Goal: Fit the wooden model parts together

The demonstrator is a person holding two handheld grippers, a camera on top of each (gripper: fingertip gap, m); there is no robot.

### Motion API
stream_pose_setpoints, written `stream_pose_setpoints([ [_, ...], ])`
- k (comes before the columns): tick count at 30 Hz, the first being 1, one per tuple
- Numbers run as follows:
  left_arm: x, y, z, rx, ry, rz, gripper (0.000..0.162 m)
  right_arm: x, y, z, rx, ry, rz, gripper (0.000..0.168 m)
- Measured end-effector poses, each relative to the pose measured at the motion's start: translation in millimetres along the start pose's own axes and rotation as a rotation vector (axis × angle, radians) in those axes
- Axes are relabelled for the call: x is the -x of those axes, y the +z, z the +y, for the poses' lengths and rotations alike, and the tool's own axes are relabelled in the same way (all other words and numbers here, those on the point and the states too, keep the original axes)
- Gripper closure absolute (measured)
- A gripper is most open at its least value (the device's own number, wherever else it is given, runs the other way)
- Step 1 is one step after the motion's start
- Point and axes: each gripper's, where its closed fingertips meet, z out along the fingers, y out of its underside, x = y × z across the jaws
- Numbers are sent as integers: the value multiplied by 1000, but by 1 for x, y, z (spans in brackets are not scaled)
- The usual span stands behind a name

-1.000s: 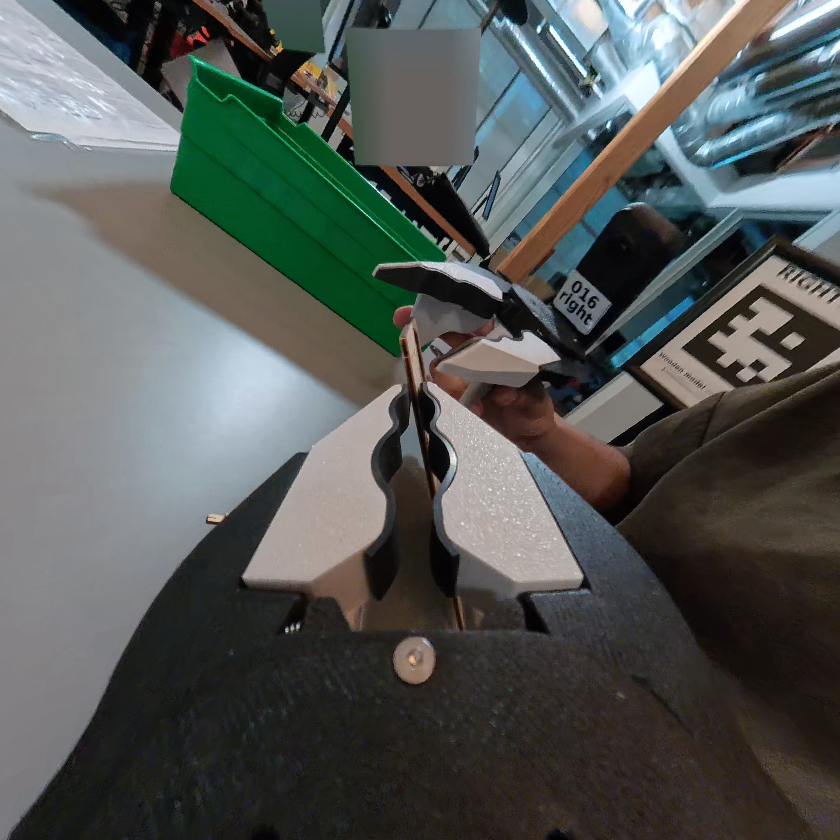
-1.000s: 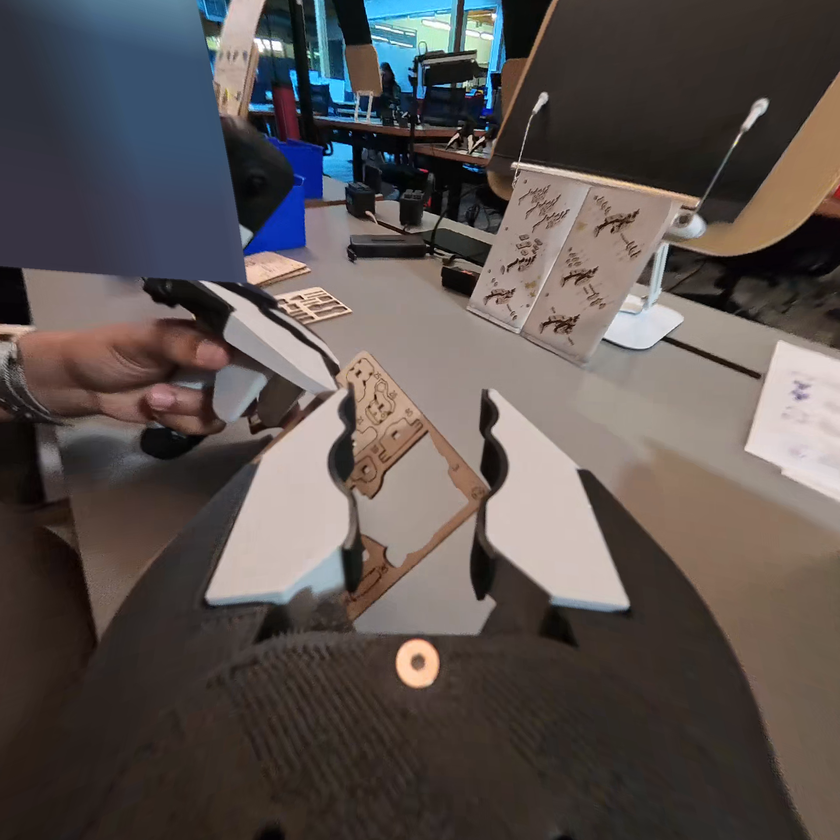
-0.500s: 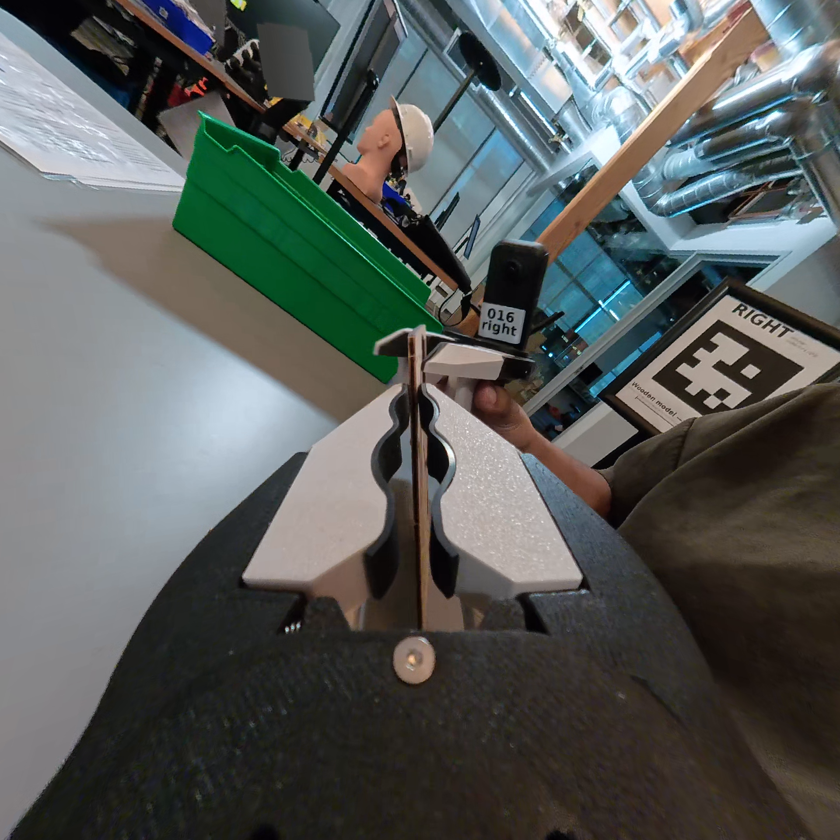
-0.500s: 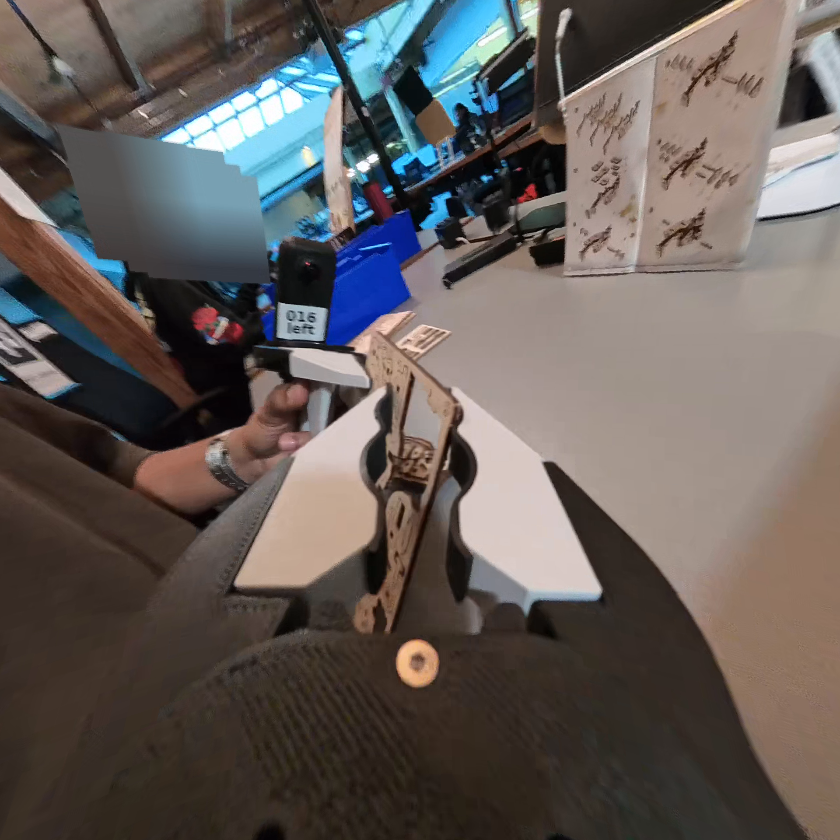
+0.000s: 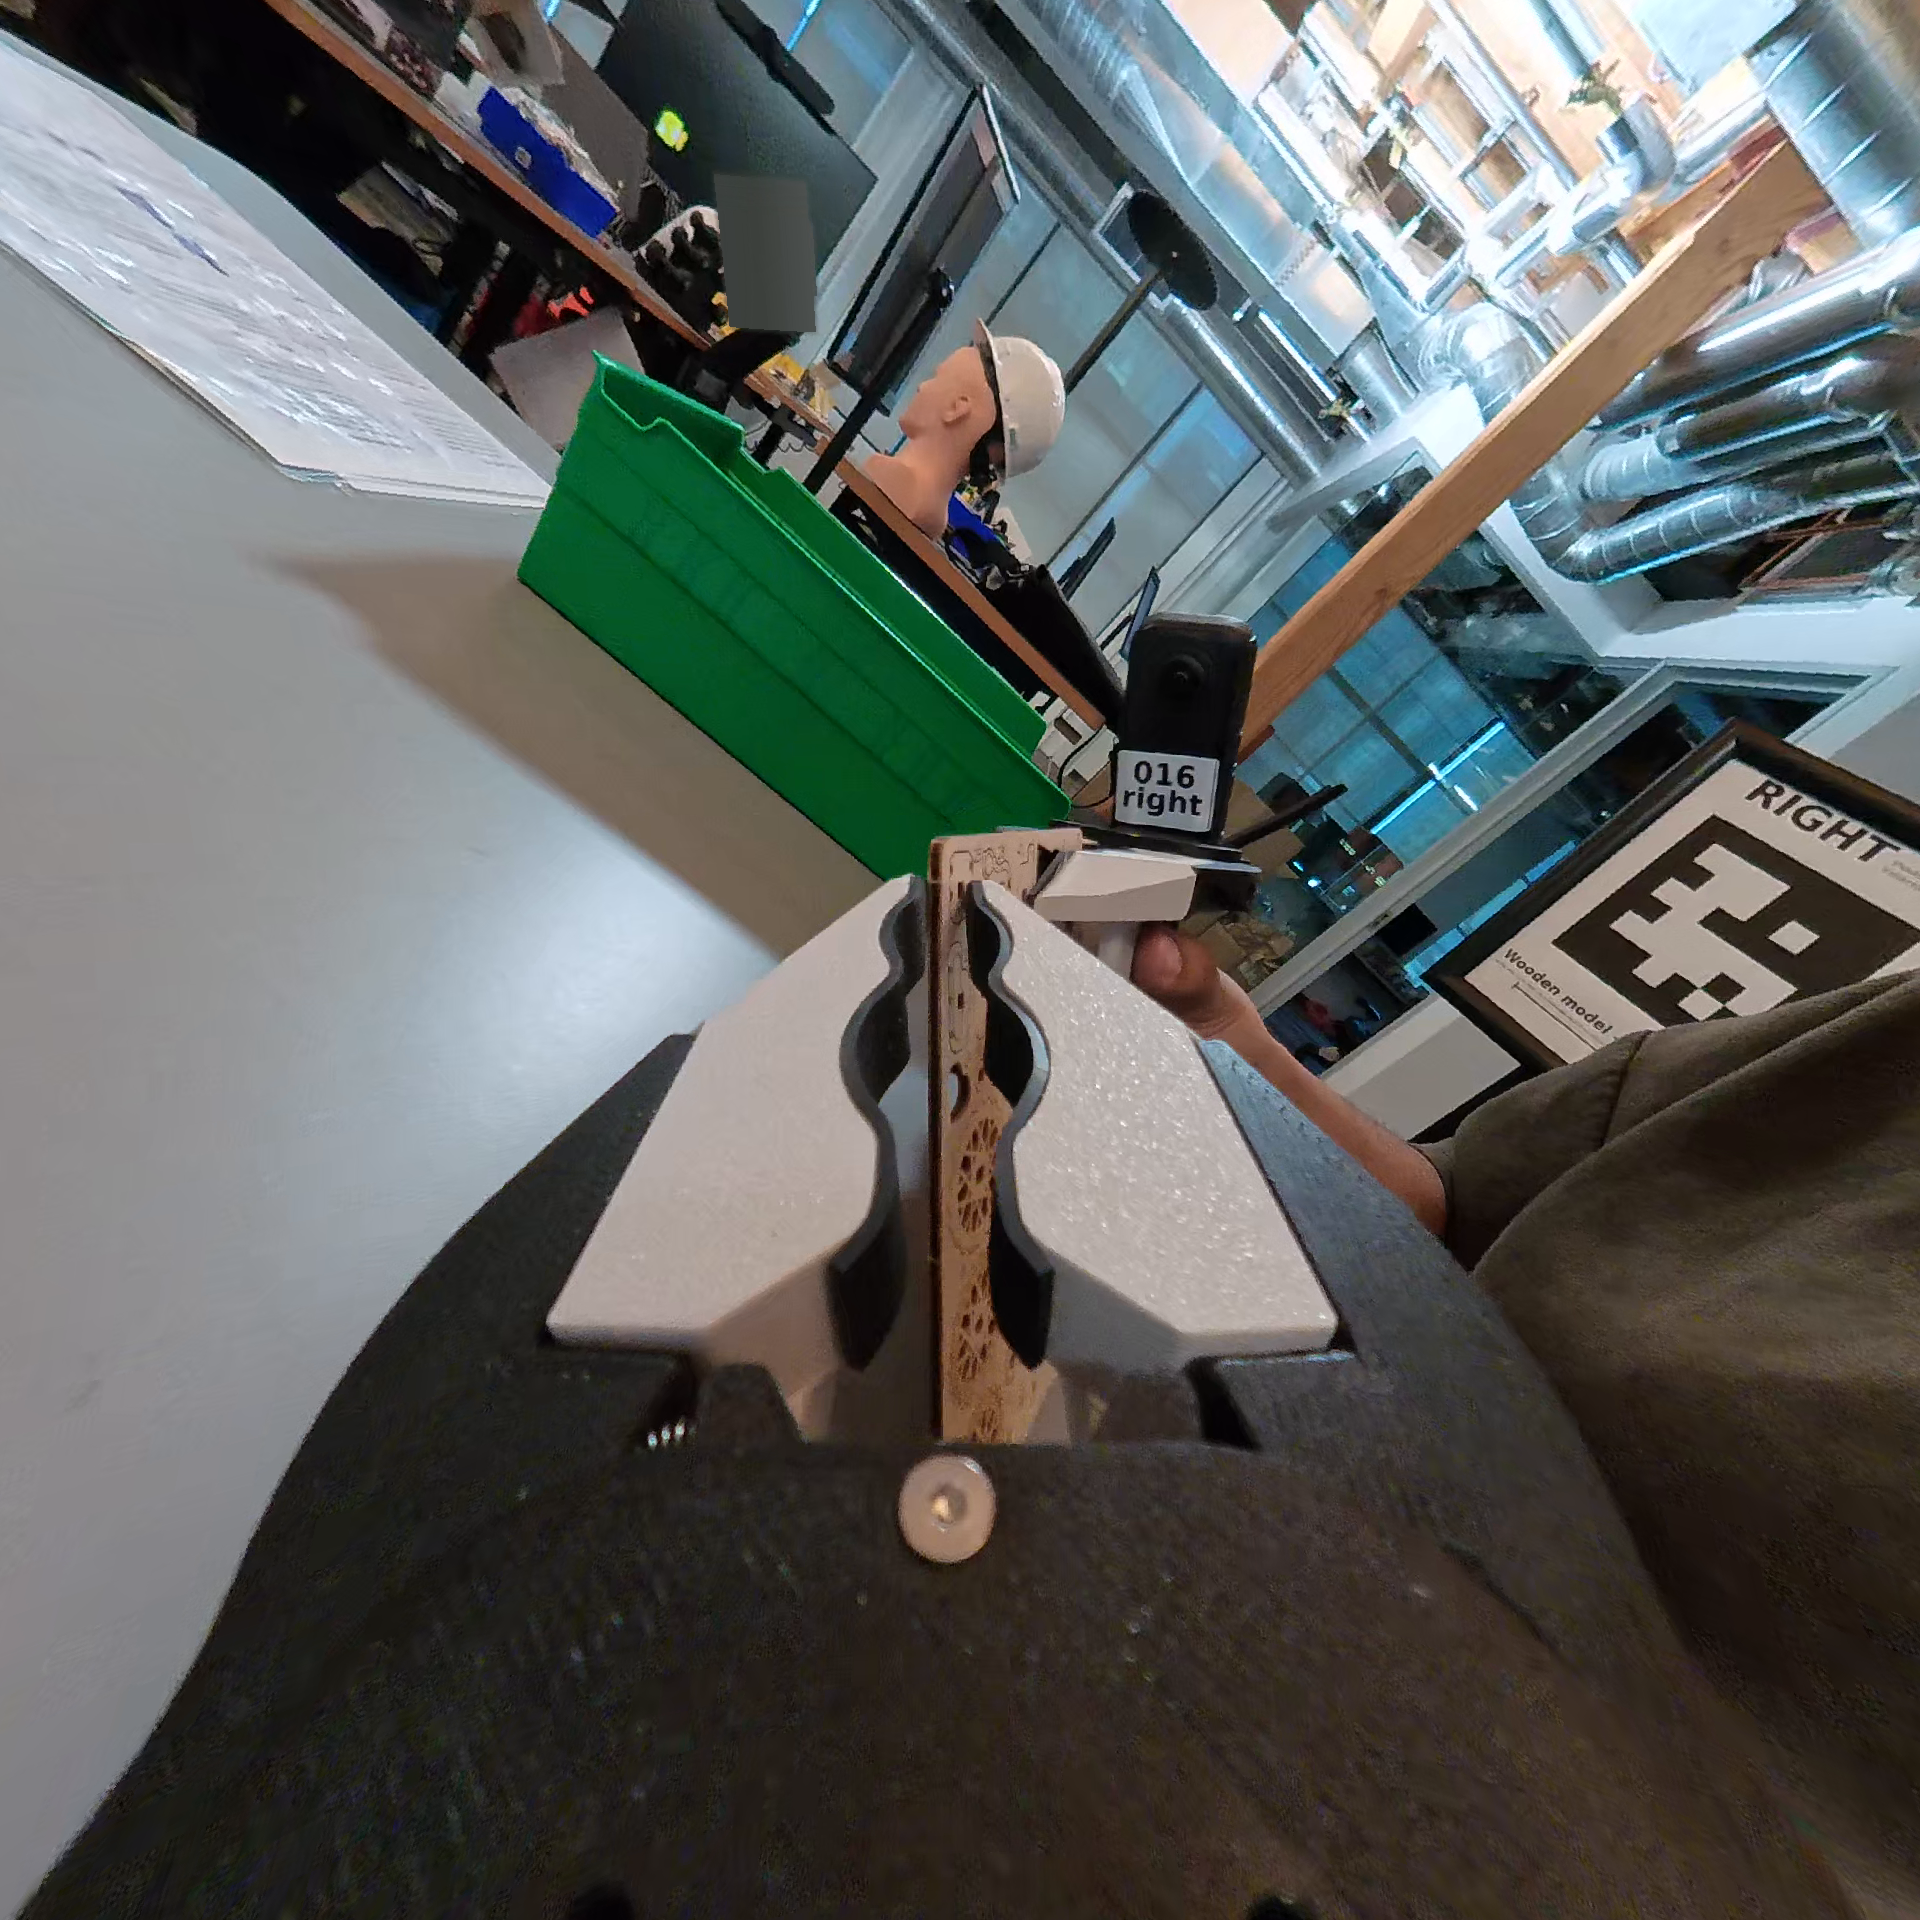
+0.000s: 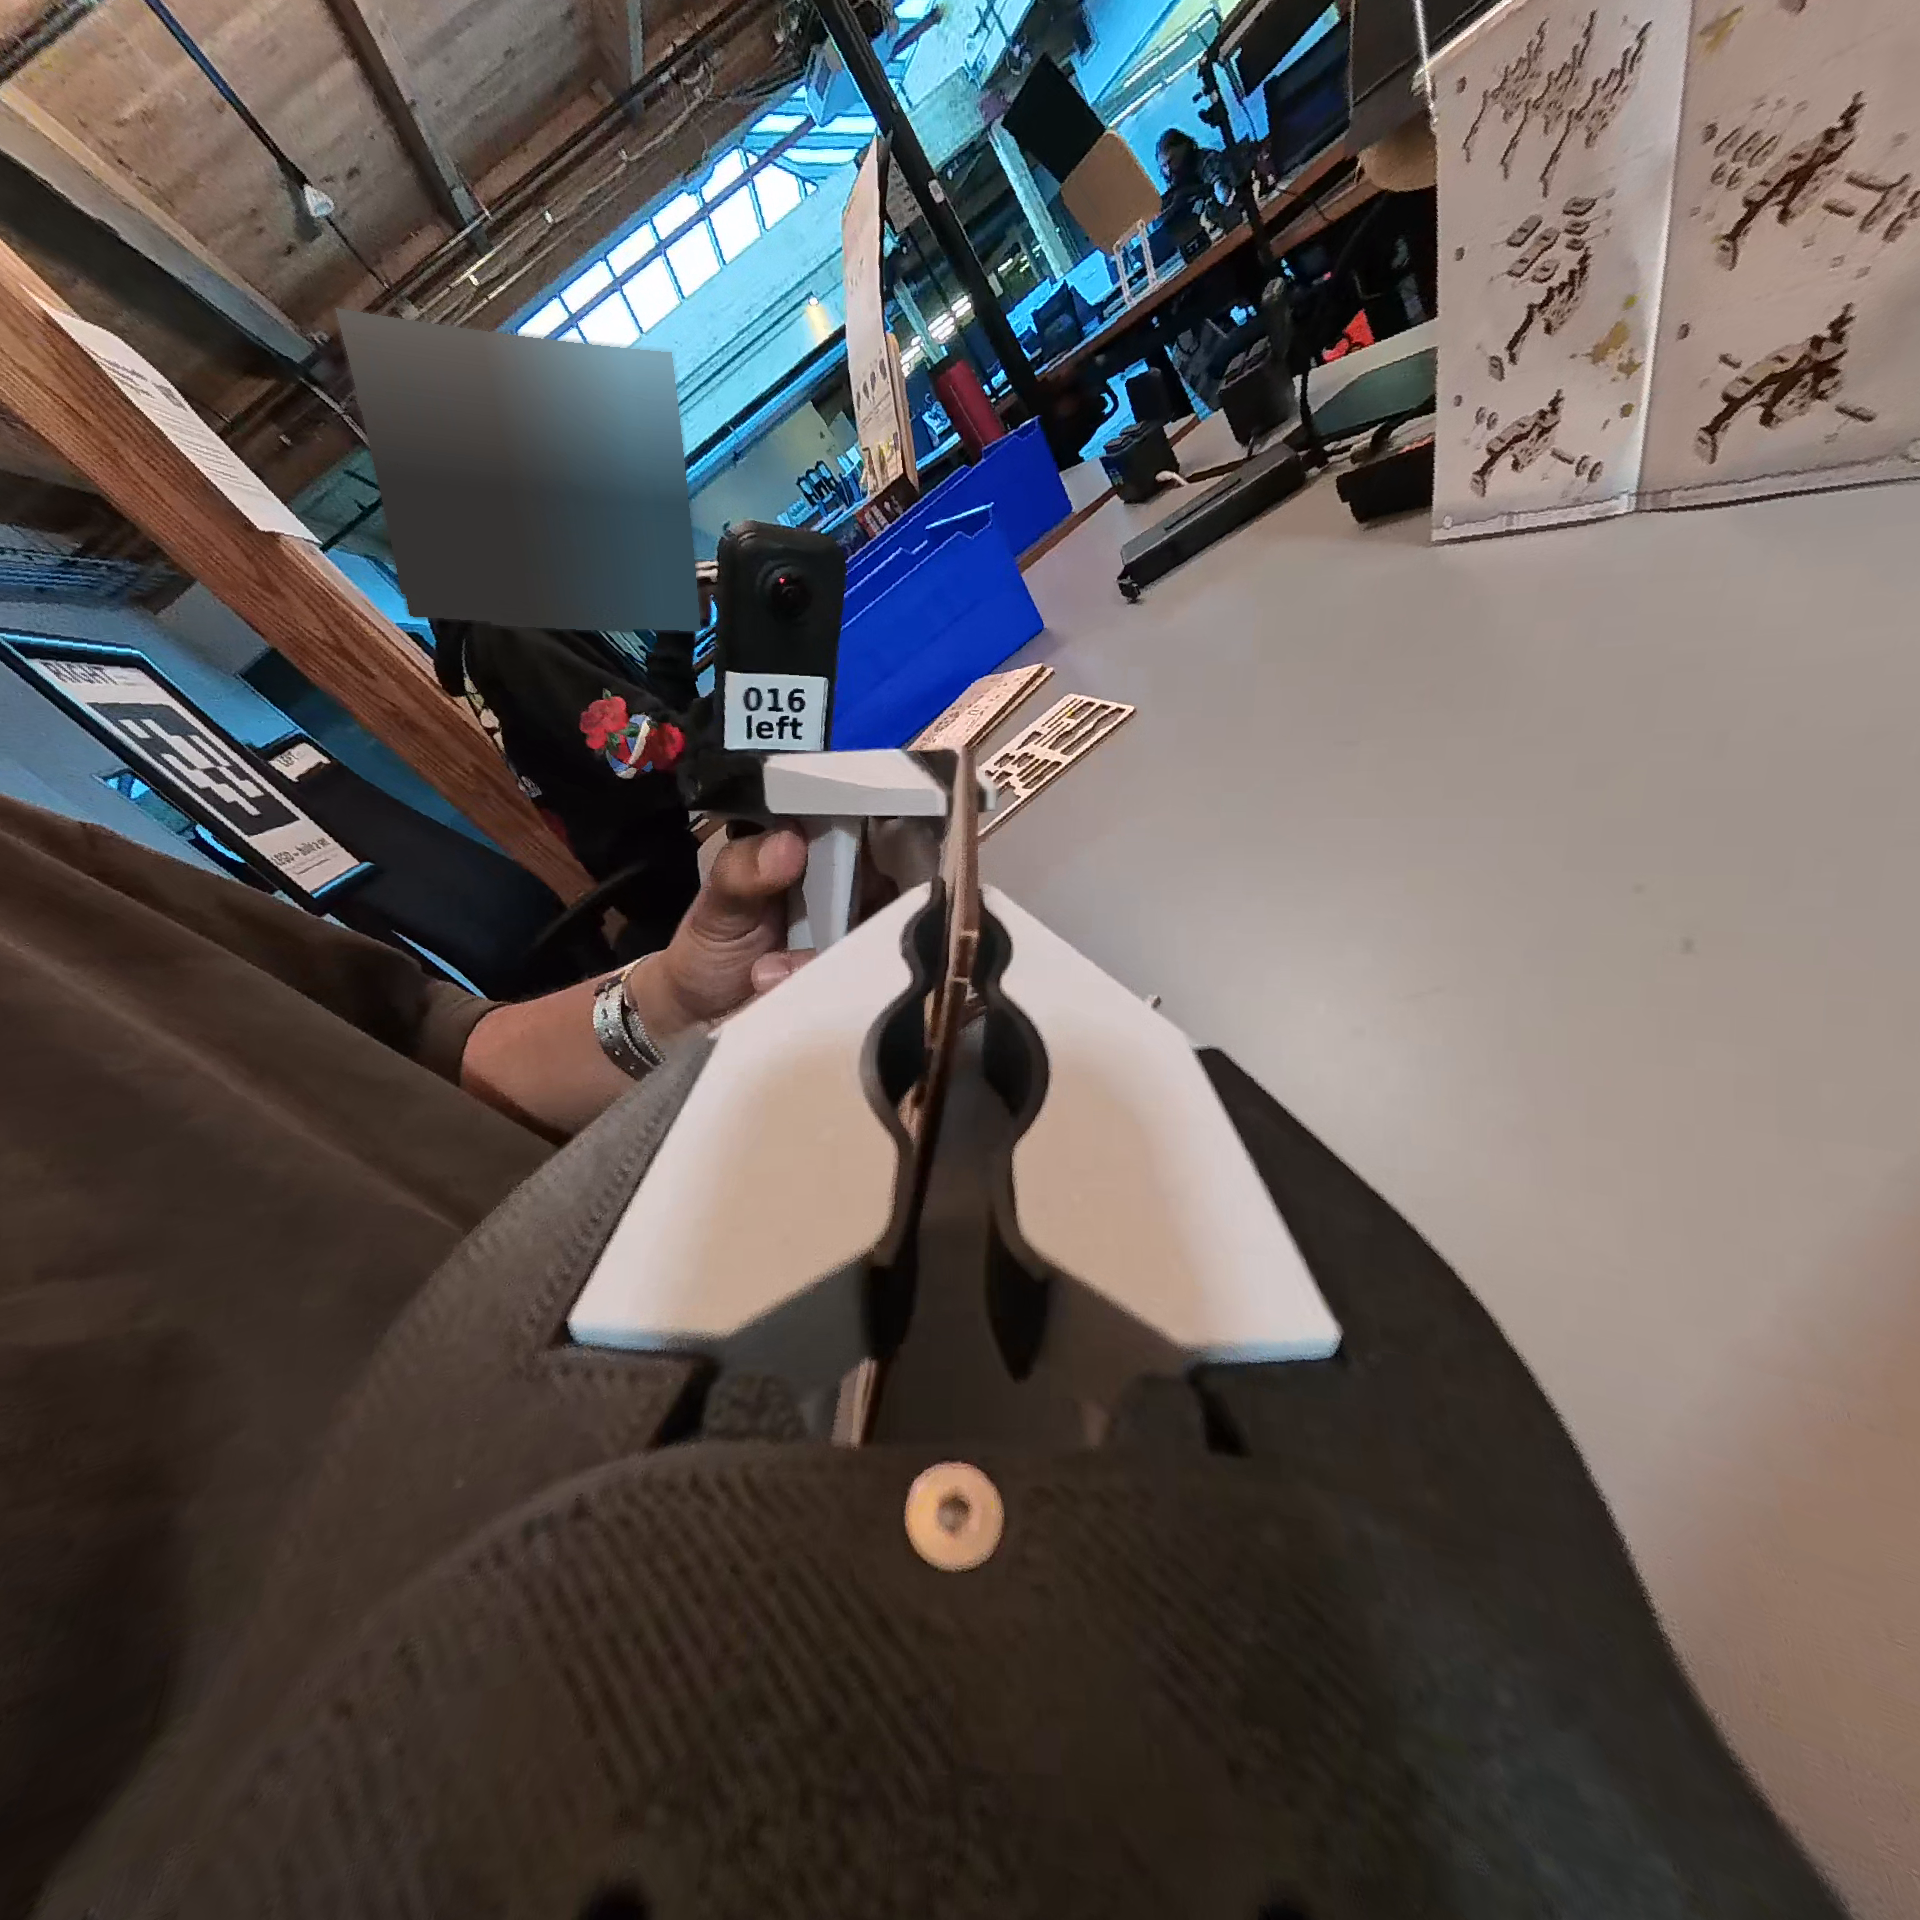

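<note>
A second ago my right gripper (image 6: pixel 951 935) was open. Now it and my left gripper (image 5: pixel 948 925) both pinch the sheet (image 5: pixel 966 1143), so I can pop parts out.

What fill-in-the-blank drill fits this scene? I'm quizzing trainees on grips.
1. Both grippers clamp one thin wooden ____.
2. The left gripper is ____ on it.
3. The bin behind the left gripper is ____.
4. The bin beyond the right gripper is ____.

Missing words: sheet; shut; green; blue
</note>
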Motion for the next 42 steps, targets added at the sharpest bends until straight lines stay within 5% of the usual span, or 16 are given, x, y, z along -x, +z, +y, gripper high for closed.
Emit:
stream_pose_setpoints([
  [8,9,2,3,36,142,-151,155,-5,1,2,25,-49,61,166],
  [28,28,1,2,31,107,-334,160,-8,6,8,58,-93,119,164],
  [42,22,4,4,-8,10,-194,155,-13,-1,3,27,-55,103,168],
])
